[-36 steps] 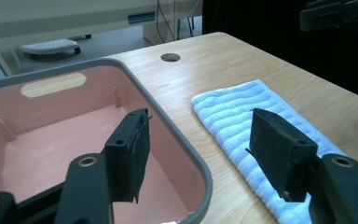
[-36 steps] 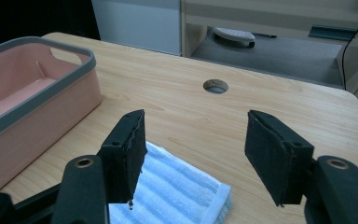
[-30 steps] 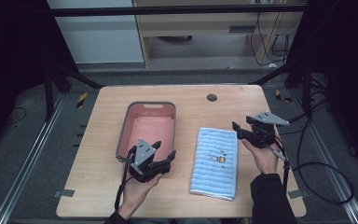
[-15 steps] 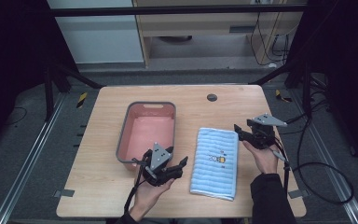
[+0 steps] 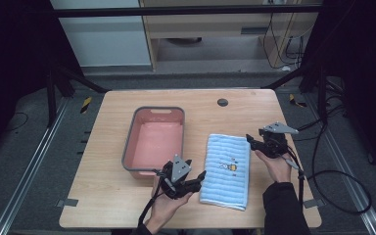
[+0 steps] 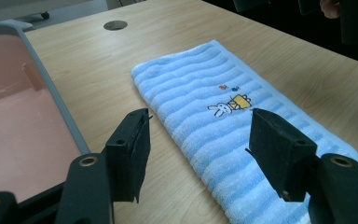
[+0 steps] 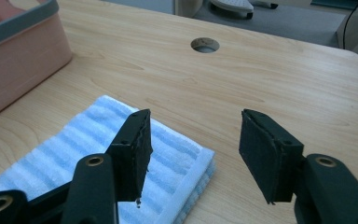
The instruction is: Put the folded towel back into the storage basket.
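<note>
A folded light-blue striped towel [image 5: 226,169] with a small rabbit print lies flat on the wooden table [image 5: 103,122], right of centre. My left gripper [image 5: 199,177] is open at the towel's near-left edge; in the left gripper view the towel [image 6: 223,121] lies between and beyond its jaws, untouched. Over the towel's far-right corner my right gripper [image 5: 251,142] stands open, and that corner [image 7: 186,158] shows below the jaws in the right gripper view. A pink bin [image 5: 133,142] with a grey rim stands left of the towel.
A round cable hole [image 5: 222,102] sits in the table near its far edge. The pink bin's wall [image 7: 18,51] is to the left in the right gripper view. Cables trail off the table's right side, and black frame legs stand around it.
My left gripper moved right from in front of the bin to the towel's near-left edge. The right gripper has drifted slightly toward the towel's far corner.
</note>
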Action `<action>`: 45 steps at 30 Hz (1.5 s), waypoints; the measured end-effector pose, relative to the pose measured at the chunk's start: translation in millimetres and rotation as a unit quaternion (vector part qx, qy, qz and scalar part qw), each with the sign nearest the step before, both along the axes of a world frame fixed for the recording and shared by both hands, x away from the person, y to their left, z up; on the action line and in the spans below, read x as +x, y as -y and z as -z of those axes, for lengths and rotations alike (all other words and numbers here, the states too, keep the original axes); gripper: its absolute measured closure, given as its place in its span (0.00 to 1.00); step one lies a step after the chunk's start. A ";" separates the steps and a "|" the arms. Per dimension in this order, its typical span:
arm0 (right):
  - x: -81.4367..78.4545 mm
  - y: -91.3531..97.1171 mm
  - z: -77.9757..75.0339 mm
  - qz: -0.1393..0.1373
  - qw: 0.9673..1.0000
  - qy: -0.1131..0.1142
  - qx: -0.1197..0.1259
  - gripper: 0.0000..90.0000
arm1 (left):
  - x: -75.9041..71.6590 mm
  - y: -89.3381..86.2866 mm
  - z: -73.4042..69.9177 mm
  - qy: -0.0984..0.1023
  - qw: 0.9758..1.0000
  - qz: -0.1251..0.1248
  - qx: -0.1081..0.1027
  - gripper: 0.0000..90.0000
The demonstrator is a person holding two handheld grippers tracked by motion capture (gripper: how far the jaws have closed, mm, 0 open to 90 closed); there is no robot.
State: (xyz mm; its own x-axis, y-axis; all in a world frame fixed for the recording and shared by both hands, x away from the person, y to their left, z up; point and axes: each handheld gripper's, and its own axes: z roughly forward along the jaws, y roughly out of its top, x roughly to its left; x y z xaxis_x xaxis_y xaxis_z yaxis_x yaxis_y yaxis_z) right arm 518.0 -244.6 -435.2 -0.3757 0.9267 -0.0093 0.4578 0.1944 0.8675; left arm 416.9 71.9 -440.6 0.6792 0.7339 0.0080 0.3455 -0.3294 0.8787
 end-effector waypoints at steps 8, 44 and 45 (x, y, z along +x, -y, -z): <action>4.1 0.7 10.5 -0.001 1.000 -0.015 0.000 0.50 | 0.9 6.6 14.2 -0.013 1.000 0.002 0.013 0.43; 23.4 -4.8 62.6 0.004 0.995 -0.095 -0.006 0.58 | 8.6 26.1 64.7 -0.084 0.995 0.004 0.047 0.60; 23.4 -4.8 62.6 0.004 0.995 -0.095 -0.006 0.58 | 8.6 26.1 64.7 -0.084 0.995 0.004 0.047 0.61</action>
